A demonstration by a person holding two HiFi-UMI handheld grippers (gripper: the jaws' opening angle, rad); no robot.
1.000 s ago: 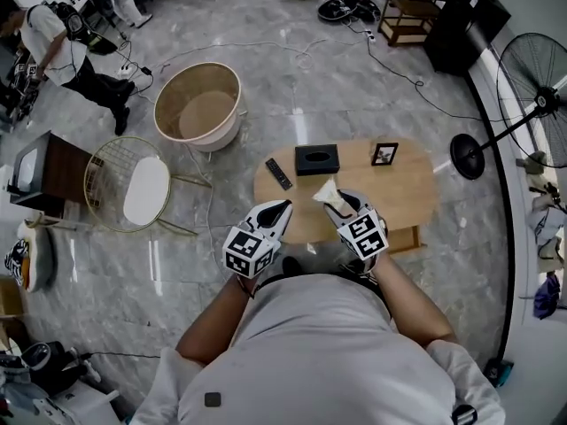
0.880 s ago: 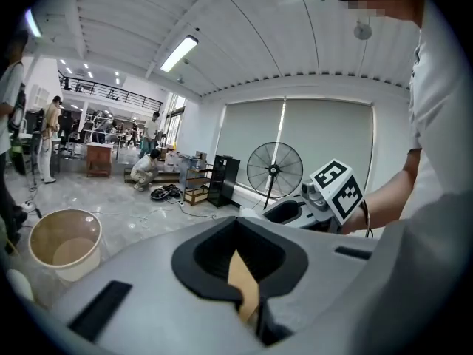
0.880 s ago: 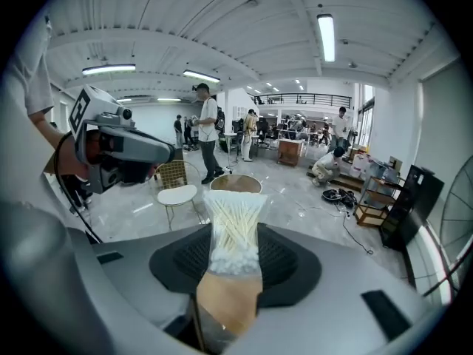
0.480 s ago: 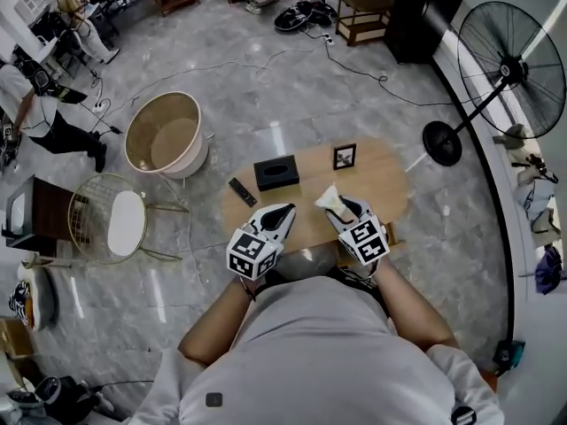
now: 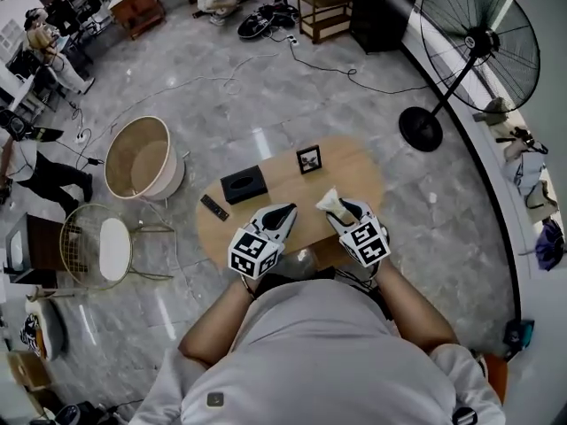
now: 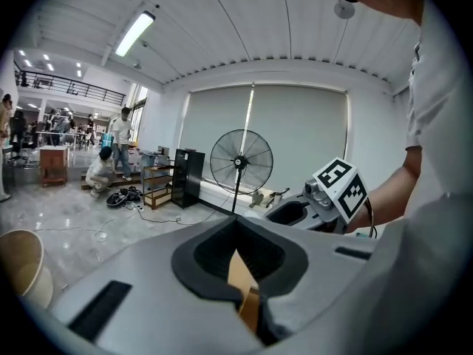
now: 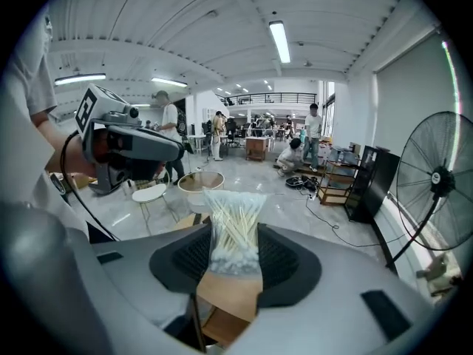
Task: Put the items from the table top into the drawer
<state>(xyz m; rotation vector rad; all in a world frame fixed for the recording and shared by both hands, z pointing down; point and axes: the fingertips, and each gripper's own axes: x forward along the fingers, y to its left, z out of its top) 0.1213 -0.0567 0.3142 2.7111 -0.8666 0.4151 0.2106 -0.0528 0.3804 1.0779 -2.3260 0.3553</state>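
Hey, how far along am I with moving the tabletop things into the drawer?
Nothing shows as stowed yet; the drawer's inside is out of sight. In hand: the right gripper is closed on a bag of cotton swabs; the left gripper is shut and empty. Left on the table: a black tissue box, a remote and a small picture frame.

Left gripper (image 5: pixel 285 212) jaws together; right gripper (image 5: pixel 342 209) jaws clamped on bag (image 7: pixel 233 231); forearms forward.

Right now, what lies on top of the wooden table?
A black box, a picture frame and a remote. The left gripper and right gripper cover the table's near edge.
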